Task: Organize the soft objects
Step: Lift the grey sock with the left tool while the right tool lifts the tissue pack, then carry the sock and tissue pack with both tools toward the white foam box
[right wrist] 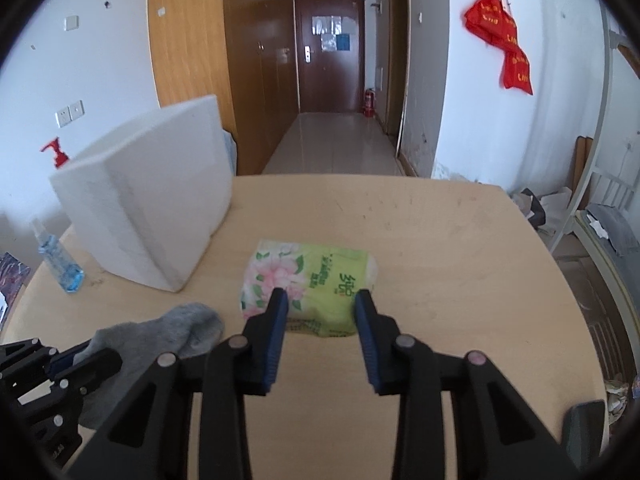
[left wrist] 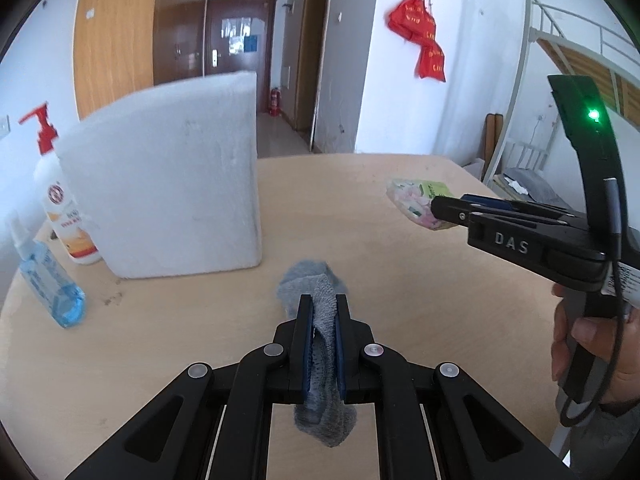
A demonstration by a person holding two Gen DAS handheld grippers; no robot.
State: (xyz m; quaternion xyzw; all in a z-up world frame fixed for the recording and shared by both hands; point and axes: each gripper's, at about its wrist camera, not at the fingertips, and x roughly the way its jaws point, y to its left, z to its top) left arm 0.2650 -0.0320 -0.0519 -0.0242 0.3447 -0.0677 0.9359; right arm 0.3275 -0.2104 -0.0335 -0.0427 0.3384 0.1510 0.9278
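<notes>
Both claws grip soft things above the wooden counter [right wrist: 460,248].

In the left wrist view the left claw [left wrist: 324,312] sits at lower centre, its blue pads [left wrist: 307,340] pressed tight on a grey sock [left wrist: 320,296] whose bunched toe pokes out ahead and whose other end hangs down behind the pads. In the right wrist view the right claw [right wrist: 322,298] at lower centre clamps a green, flower-printed tissue pack [right wrist: 312,280] by its near end, one pad on each side. A white foam box [right wrist: 148,208] stands at the left of the counter, with a clear blue spray bottle [left wrist: 48,276] and a red-pump lotion bottle [left wrist: 60,208] beside it at the far left edge. A hand [left wrist: 592,344] shows at the right edge of the left wrist view.
</notes>
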